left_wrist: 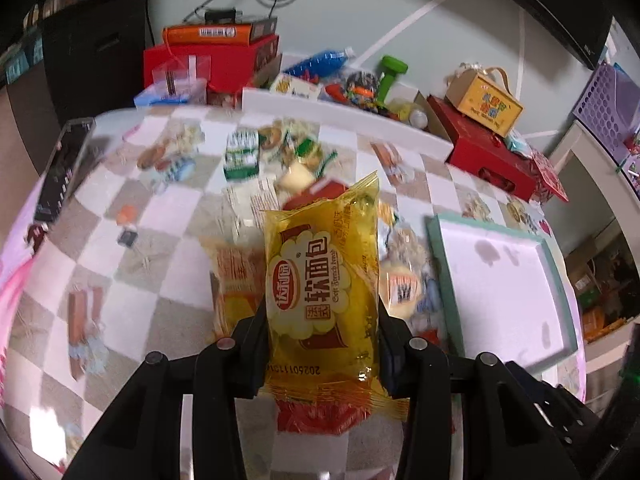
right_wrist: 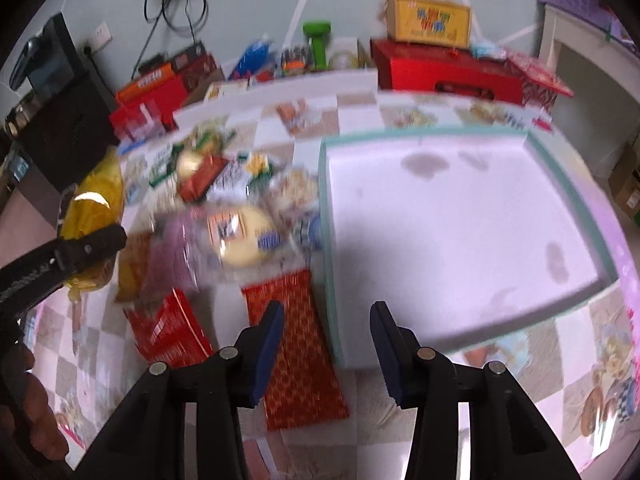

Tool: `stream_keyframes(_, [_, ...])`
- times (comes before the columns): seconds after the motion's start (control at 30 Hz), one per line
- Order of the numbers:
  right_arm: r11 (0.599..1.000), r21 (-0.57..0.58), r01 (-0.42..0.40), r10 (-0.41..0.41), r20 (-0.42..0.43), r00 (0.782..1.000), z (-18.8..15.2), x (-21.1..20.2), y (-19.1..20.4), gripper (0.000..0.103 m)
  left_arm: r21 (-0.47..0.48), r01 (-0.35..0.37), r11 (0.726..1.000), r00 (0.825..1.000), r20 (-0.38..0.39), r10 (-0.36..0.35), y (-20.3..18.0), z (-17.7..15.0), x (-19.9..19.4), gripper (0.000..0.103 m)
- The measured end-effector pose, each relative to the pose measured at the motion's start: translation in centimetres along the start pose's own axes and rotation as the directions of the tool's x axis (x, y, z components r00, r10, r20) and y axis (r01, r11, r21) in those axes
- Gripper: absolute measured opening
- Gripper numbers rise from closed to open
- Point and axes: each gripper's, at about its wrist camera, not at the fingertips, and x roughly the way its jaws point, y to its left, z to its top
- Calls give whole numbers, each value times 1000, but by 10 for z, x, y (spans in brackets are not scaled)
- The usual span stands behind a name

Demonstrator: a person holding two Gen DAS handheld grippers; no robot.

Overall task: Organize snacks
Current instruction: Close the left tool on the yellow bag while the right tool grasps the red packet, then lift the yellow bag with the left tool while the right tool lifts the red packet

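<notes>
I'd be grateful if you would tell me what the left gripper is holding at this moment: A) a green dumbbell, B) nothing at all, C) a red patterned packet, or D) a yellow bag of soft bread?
D: in the left wrist view the left gripper has its fingers pressed against both sides of the yellow bag of soft bread, which is lifted above the checked tablecloth.
</notes>
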Motion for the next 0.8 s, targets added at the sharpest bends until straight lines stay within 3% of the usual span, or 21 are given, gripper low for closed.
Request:
stream_keyframes(0.4, [990,-133,-40,32,-58,998,-15,26,43,49,-103,-45,994,998,-37,42,49,-22,14,45])
stream_keyframes(0.53, [992,-122,-29,20,-74,997,-16,35,41,59,-134,-62,989,997,-48,56,62,-24,17,45])
stream_keyframes(0.8, [988,-152,-5,-6,-72,997,-16,42,47,64,-138,-71,988,996,-56,64,66,-26,21,45])
